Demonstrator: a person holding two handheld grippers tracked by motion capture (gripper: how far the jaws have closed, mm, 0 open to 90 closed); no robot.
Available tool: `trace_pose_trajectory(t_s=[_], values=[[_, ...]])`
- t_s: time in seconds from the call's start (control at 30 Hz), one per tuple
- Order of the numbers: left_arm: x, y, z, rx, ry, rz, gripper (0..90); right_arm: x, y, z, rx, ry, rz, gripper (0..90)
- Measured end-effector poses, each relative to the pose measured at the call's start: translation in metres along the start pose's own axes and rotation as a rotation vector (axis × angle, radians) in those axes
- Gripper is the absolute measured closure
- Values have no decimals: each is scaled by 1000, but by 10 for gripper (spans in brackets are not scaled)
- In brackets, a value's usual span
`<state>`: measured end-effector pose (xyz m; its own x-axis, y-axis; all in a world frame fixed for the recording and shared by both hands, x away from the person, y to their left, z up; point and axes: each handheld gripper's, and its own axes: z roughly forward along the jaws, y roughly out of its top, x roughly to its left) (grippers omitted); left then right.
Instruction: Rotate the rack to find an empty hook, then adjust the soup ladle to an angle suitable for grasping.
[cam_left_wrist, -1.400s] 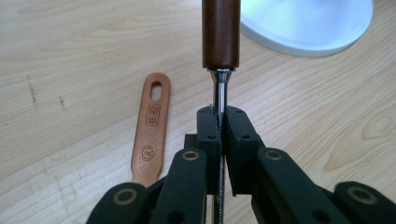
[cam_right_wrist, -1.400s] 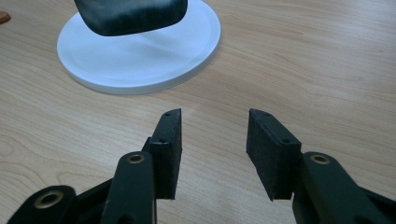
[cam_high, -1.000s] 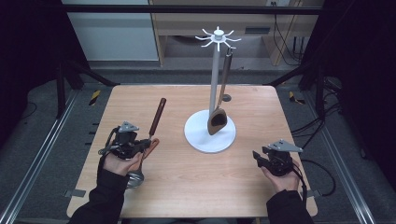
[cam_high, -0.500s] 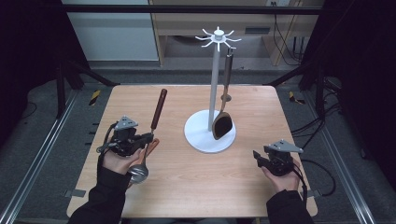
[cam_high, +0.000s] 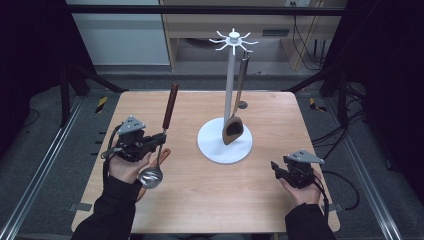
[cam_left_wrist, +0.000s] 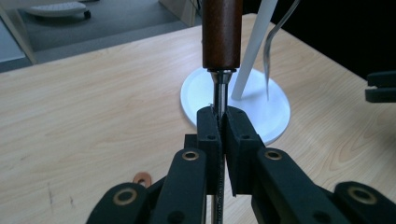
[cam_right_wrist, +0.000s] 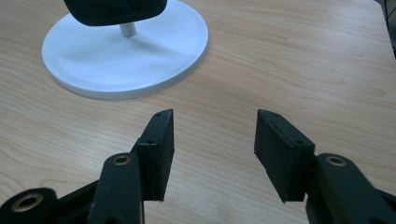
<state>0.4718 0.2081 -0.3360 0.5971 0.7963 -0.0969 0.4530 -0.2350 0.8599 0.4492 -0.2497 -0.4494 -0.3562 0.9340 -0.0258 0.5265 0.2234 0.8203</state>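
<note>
Ladle lifted at the table's left, right gripper idle

The left gripper (cam_high: 159, 141) is clamped tight on the thin steel shaft of a ladle (cam_high: 162, 135): dark brown wooden handle pointing up and away, shiny round bowl (cam_high: 150, 177) low over the wooden table (cam_high: 190, 200) near its front-left edge. The right gripper (cam_right_wrist: 212, 140), near the front-right corner, has just been opening, with nothing between its jaws. Bare tabletop lies between both grippers and the white utensil stand (cam_high: 225, 145), where a dark spatula (cam_high: 233, 129) hangs.

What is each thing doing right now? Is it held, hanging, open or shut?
Ladle: clamped by its metal stem, lifted off the table.
Left gripper: shut on the ladle.
Right gripper: open, empty, jaws just opened wider.
Wooden spatula: hanging from the rack.
White rack: upright on the table.
</note>
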Motion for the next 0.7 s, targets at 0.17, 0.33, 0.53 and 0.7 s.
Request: trace_pose_trajectory(t_s=[0.17, 0.33, 0.53, 0.7], values=[[-5, 12, -2, -41, -17, 3, 855, -1, 0, 0, 1, -4, 2, 477], [-12, 21, -3, -71, -31, 11, 854, -1, 0, 1, 3, -2, -3, 476], [-19, 34, -2, -110, -48, 21, 855, -1, 0, -1, -5, 2, -1, 475], [-25, 41, 4, -116, -69, 28, 854, -1, 0, -1, -5, 2, -1, 474]])
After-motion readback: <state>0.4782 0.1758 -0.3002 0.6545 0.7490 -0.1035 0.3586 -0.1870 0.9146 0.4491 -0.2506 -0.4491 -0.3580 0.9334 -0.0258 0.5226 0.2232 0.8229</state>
